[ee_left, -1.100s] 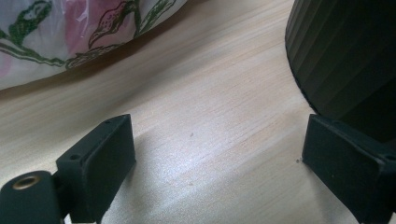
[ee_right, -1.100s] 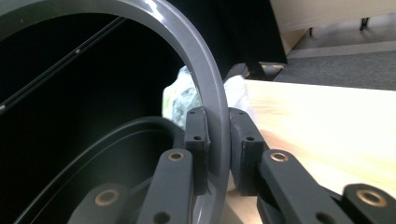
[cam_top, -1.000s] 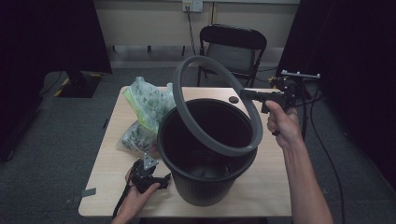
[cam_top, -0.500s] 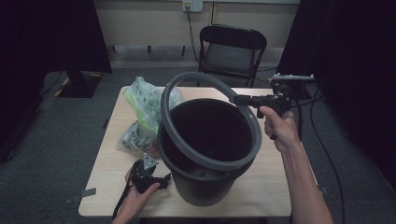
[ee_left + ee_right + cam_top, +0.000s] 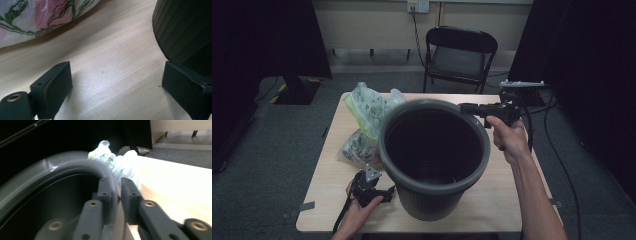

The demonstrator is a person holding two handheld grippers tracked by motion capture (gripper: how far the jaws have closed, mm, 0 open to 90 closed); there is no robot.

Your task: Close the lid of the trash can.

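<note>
A dark grey ribbed bin stands on the wooden table. A grey ring lies level on the bin's top rim. My right gripper reaches in from the right, shut on the ring's far right side. In the right gripper view its jaws pinch the ring and have just been closing further on it. My left gripper rests on the table left of the bin's base. Its jaws stand wide open over bare wood, the right one close beside the bin wall.
Patterned plastic bags lie on the table's left part, just beyond the left gripper. A black folding chair stands behind the table. Dark curtains hang on both sides. Cables trail from both grippers.
The ring was tilted up above the bin; it has come down and now sits flat on the rim. The right hand has lowered with it. The left hand has stayed put.
</note>
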